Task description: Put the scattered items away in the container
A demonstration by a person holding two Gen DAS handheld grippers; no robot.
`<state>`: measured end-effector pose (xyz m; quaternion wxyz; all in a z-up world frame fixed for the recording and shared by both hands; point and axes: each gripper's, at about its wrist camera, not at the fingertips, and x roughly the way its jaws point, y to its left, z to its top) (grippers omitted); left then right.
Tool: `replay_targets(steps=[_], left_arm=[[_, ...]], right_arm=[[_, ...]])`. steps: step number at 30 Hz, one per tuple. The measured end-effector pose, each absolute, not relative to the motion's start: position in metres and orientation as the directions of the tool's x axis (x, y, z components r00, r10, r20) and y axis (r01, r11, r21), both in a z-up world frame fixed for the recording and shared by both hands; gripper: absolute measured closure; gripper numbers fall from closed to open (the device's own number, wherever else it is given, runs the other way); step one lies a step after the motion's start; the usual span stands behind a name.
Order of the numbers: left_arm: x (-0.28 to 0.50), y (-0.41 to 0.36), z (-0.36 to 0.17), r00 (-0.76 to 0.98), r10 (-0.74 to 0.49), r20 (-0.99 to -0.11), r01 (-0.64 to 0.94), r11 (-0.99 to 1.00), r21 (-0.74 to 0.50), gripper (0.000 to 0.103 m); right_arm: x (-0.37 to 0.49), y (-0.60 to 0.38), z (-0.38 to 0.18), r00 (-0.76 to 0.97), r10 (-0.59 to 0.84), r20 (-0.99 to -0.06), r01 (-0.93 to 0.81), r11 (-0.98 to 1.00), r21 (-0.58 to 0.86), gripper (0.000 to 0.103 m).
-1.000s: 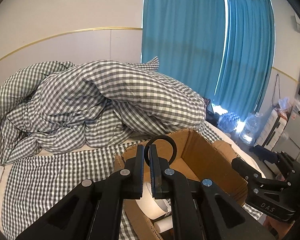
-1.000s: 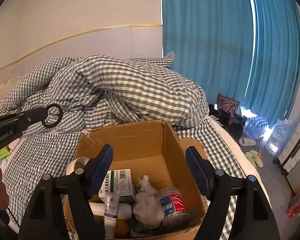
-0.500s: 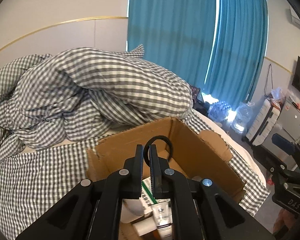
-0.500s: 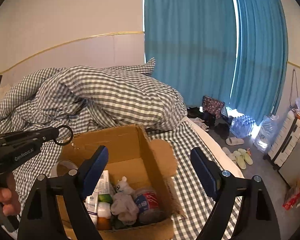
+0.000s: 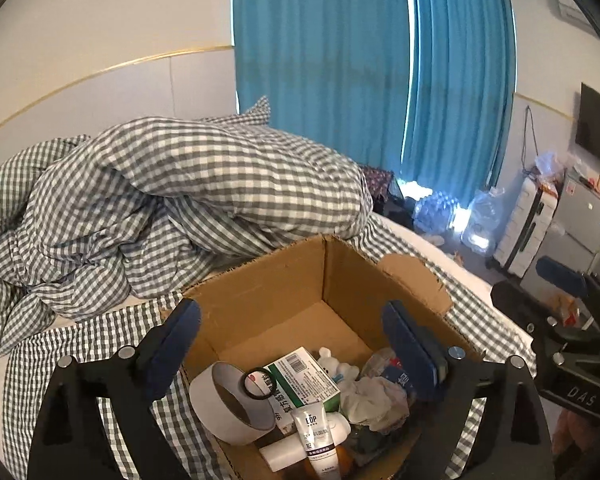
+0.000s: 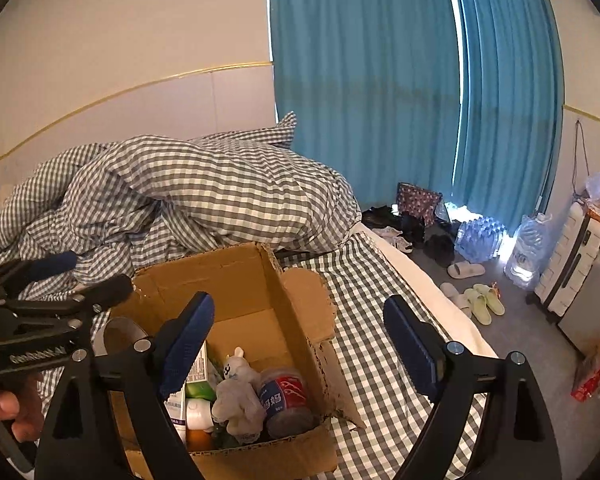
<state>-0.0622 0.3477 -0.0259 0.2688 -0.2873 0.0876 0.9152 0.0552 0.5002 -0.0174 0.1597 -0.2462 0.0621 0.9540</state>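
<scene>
An open cardboard box (image 5: 284, 280) stands on the checked bedsheet. In it lie a white tape roll (image 5: 220, 412), a green-and-white carton (image 5: 304, 380), a white tube (image 5: 316, 428), a small white toy (image 5: 332, 364) and crumpled cloth (image 5: 376, 396). A black ring (image 5: 256, 385) rests loose on the roll's rim and the carton. My left gripper (image 5: 294, 320) hangs over the box, its jaws opening wide with nothing between them. My right gripper (image 6: 300, 316) is open and empty over the right side of the box (image 6: 228, 268), above a red-labelled jar (image 6: 284, 396). The left gripper (image 6: 100, 270) shows at the left.
A bunched grey checked duvet (image 5: 180, 184) lies behind the box. The bed's right edge drops to a floor with slippers (image 6: 480, 300), water bottles (image 6: 480, 236) and a suitcase (image 6: 568, 264). Blue curtains (image 6: 380, 80) hang behind. A hand (image 6: 12, 412) holds the left gripper.
The left gripper was shut on the black ring; its jaws have sprung wide apart and the ring now lies in the box. Both grippers have drifted sideways along the box.
</scene>
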Motion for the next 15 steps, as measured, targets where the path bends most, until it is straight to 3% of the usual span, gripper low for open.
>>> replay_targets(steps=[2, 7, 15], left_arm=[[-0.061, 0.343, -0.023, -0.702, 0.432, -0.567, -0.527, -0.850, 0.004, 0.000], [-0.056, 0.324, -0.013, -0.723, 0.420, -0.549, -0.504, -0.864, 0.003, 0.000], [-0.051, 0.276, 0.005, -0.763, 0.378, -0.525, -0.447, -0.895, 0.005, 0.000]], right_arm=[[0.057, 0.497, -0.016, -0.828, 0.281, -0.485, -0.340, -0.940, 0.035, 0.012], [0.059, 0.486, -0.009, -0.835, 0.294, -0.465, -0.343, -0.939, 0.024, 0.001], [0.056, 0.453, 0.006, -0.854, 0.262, -0.450, -0.311, -0.950, 0.037, 0.000]])
